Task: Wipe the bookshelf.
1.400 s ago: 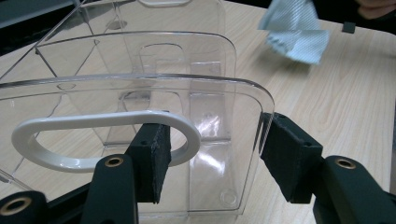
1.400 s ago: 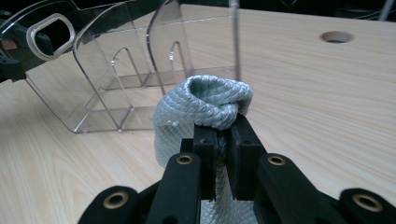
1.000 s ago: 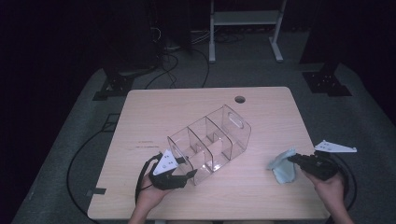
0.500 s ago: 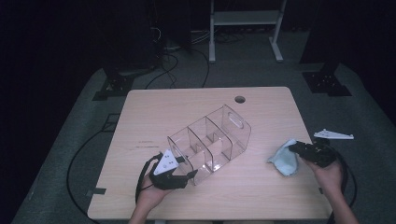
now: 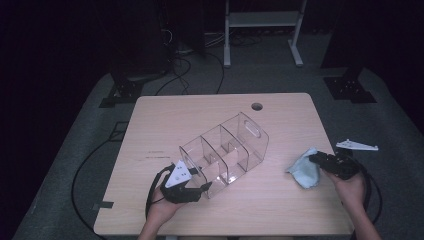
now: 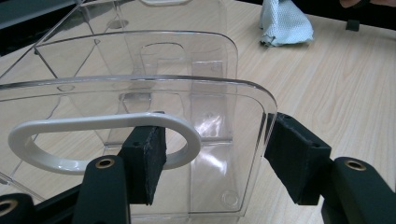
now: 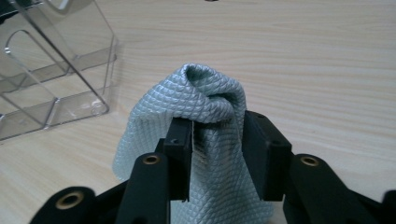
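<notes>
Two grippers work a pale wooden table [image 5: 165, 120] ringed by dark floor; the left gripper [image 5: 199, 189] at seven o'clock clamps the near end wall of a clear plastic organizer [image 5: 227, 150], one pad through its white-rimmed handle slot [image 6: 105, 140], the other outside the wall's edge; the organizer lies diagonally at the centre, running toward one o'clock; the right gripper [image 5: 316, 159], at four o'clock beside the right edge, has just been opening, its jaws parted around a bunched blue-grey cloth [image 7: 205, 116] that rises between them; bare wood spreads at ten and twelve o'clock, where a cable hole [image 5: 257, 106] sits near the far edge; a white shelf frame [image 5: 262, 20] stands beyond.
</notes>
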Demonstrator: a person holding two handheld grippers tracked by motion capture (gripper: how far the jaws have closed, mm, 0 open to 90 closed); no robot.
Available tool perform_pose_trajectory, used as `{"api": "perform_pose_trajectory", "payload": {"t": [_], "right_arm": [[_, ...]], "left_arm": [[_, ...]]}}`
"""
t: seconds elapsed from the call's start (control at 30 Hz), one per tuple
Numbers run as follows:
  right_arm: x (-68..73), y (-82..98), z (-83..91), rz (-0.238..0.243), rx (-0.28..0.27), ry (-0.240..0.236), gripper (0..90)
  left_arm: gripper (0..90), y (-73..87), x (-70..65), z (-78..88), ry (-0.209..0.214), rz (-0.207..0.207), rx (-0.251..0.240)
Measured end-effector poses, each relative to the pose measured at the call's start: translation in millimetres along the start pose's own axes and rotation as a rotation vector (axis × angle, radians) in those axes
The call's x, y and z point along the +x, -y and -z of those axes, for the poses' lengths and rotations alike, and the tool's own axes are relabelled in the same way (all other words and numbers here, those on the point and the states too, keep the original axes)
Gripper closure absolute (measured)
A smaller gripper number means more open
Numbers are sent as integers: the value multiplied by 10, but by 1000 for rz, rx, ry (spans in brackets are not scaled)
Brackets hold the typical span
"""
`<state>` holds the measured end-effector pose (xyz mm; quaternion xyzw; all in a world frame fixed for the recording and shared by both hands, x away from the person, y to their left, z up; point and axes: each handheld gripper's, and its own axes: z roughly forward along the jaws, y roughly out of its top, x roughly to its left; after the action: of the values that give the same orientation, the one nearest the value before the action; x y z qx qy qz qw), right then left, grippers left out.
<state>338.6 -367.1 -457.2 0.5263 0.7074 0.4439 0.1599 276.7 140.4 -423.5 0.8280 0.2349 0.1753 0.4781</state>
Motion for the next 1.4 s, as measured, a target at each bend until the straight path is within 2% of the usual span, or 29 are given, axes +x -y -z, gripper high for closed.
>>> {"api": "perform_pose_trajectory", "payload": {"t": [0.2, 0.4, 0.73, 0.9, 1.13, 1.4], "right_arm": [[-36, -38, -72, -27, -3, 20, 601], [-63, -59, -187, -50, 7, 15, 570], [-26, -127, -161, -37, -17, 12, 553], [36, -143, -166, -19, -28, 6, 553], [80, -152, -165, -11, -40, 4, 554], [70, -127, -311, -8, 4, 10, 604]], "left_arm": [[393, 0, 1, -1, 3, 0, 2], [389, 0, 0, -3, 8, 0, 2], [386, 2, 16, 10, -5, 5, -2], [401, 2, 24, 15, 0, 6, -4], [386, 18, 56, 42, -27, 19, -6], [386, 14, 61, 49, -36, 12, -1]]}}
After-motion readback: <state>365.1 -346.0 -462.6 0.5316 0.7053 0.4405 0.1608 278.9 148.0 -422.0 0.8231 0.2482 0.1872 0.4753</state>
